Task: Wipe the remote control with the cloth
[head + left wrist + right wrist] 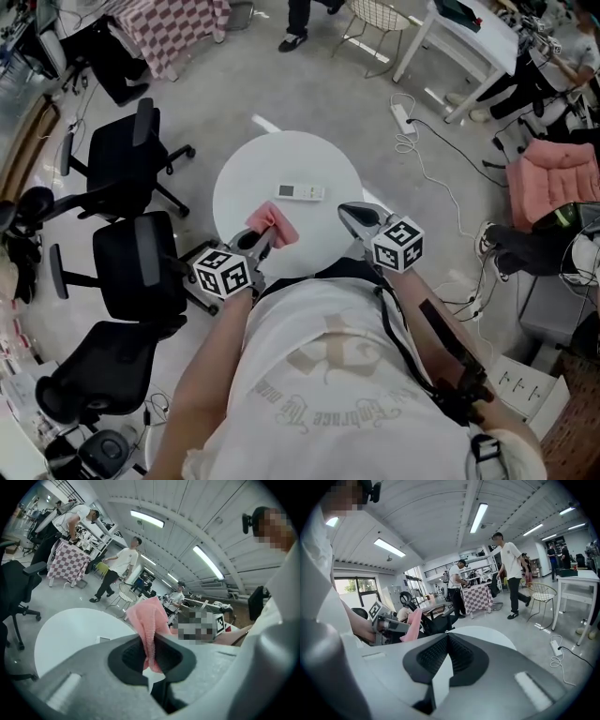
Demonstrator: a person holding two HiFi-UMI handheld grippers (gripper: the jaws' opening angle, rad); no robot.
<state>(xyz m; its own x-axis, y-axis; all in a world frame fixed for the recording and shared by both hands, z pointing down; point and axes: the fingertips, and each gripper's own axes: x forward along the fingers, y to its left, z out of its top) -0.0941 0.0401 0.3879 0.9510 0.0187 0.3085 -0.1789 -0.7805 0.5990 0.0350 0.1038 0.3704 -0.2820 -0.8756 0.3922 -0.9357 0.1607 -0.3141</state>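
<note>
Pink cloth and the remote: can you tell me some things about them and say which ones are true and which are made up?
1. The left gripper is shut on the pink cloth. True.
2. The right gripper holds the remote control. False: the right gripper is shut on nothing, and the remote control lies on the table.
3. The pink cloth is rubbing the remote control. False: the head view shows bare table between them.
4. The table is round and white. True.
</note>
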